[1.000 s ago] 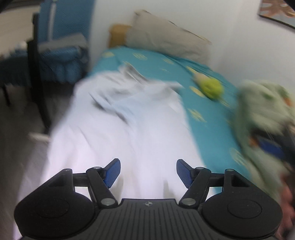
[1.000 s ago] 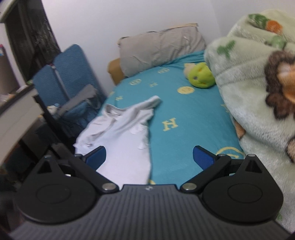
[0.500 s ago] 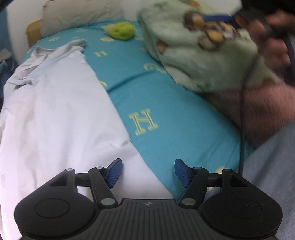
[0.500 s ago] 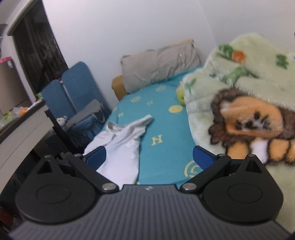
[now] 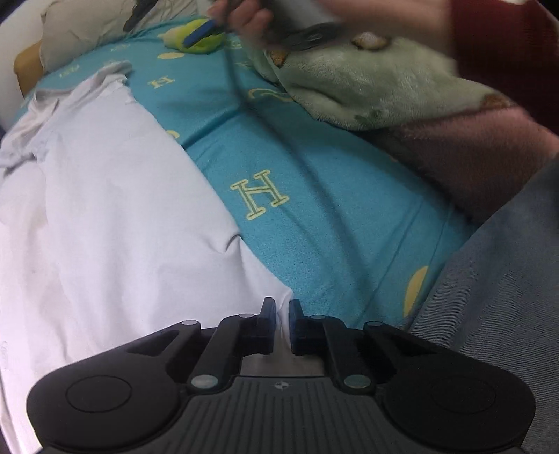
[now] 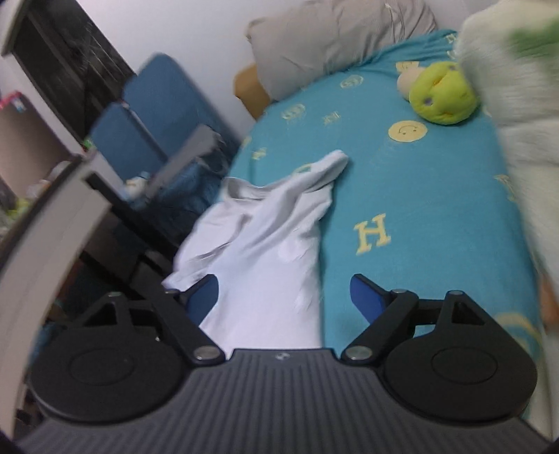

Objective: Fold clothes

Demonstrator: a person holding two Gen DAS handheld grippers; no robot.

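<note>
A white shirt (image 5: 104, 216) lies spread along the left side of the teal bedsheet (image 5: 314, 216), its collar end toward the pillow. My left gripper (image 5: 281, 310) is at the shirt's near right corner, shut on the fabric pinched between its blue pads. In the right wrist view the same shirt (image 6: 265, 251) stretches away below my right gripper (image 6: 284, 295). That gripper's jaws are closing but still stand wide, hovering above the cloth without pressing on it. The hand (image 5: 251, 21) carrying the right gripper shows blurred at the top of the left wrist view.
A grey pillow (image 6: 335, 38) lies at the head of the bed, a green plush toy (image 6: 442, 94) beside it. A fleecy green blanket (image 5: 377, 83) is heaped on the right. A blue chair (image 6: 150, 115) and a desk (image 6: 52, 209) stand left of the bed. A grey trouser leg (image 5: 506, 286) is near right.
The left gripper closed on the shirt's near corner. The right gripper swung from the blanket side toward the shirt and dipped, and its jaws narrowed a little.
</note>
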